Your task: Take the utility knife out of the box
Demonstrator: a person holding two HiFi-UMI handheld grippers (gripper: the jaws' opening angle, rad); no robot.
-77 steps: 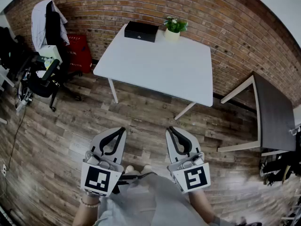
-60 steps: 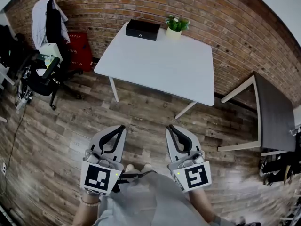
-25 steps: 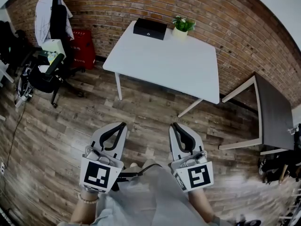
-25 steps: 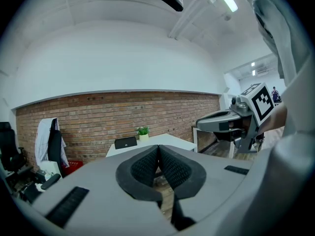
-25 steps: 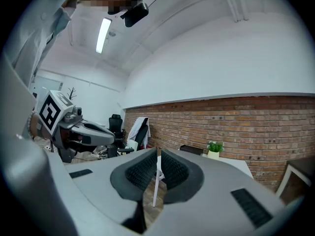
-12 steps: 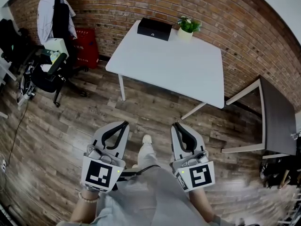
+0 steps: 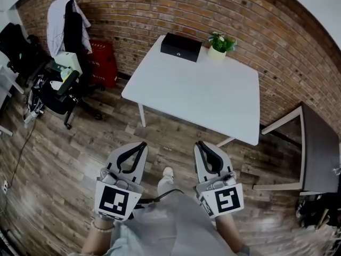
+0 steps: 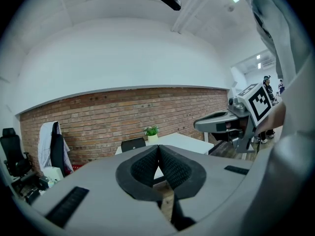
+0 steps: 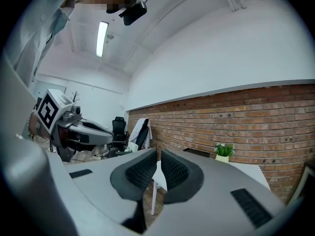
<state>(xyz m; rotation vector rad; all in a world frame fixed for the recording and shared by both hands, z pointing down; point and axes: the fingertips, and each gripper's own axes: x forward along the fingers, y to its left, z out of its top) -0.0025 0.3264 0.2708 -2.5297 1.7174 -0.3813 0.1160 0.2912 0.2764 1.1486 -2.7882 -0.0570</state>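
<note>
One white table [image 7: 202, 92], one black box [image 7: 181, 46], one potted plant [image 7: 220, 44]

Holding the left gripper [image 7: 140, 145] and the right gripper [image 7: 200, 143] low before the torso, side by side yet apart, both pointing forward, marker cubes nearest the body; gripping each from behind, with the left wrist [image 7: 98, 229] and the right forearm [image 7: 228, 232] showing just under the cubes. Left jaws pressed together at the tips, clasping nothing; right jaws all but together, a mere sliver between the tips, likewise empty.
</note>
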